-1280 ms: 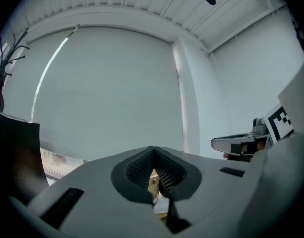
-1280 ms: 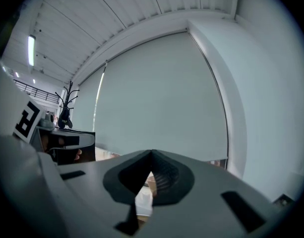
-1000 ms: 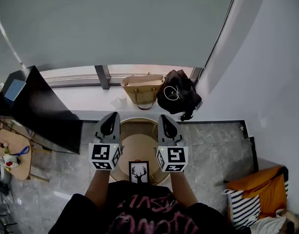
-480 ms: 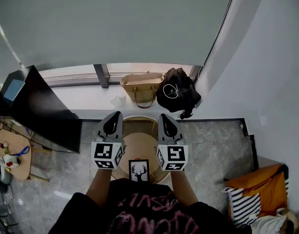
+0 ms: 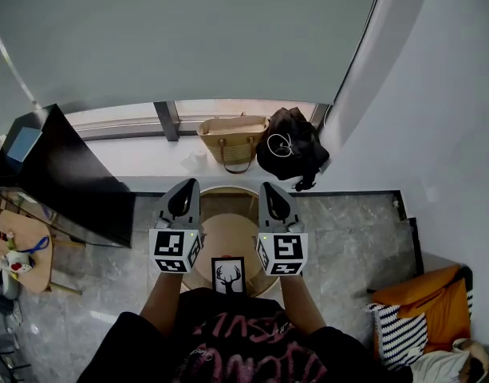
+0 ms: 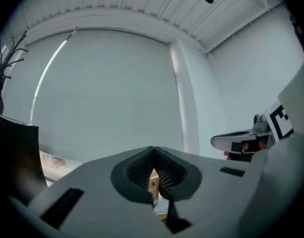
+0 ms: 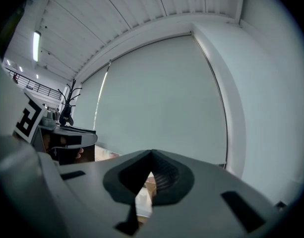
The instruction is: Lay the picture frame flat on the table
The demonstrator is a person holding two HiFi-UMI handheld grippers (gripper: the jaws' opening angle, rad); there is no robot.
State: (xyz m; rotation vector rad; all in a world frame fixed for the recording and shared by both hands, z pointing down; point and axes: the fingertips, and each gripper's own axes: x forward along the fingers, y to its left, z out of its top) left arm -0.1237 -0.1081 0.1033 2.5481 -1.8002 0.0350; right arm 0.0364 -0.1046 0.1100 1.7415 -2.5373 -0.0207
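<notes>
In the head view the picture frame (image 5: 227, 277), stag print facing the camera, sits at the near edge of the round wooden surface (image 5: 228, 242), below and between the left gripper (image 5: 185, 191) and right gripper (image 5: 274, 191), which hover side by side above it. I cannot tell whether the frame lies flat or leans on a stand. The left gripper view shows jaws together on nothing, aimed at the far blind (image 6: 107, 93), and the right gripper view shows the same. If the frame is propped, I judge a slow tip-back by its top edge safest, since it sits so near the rim.
</notes>
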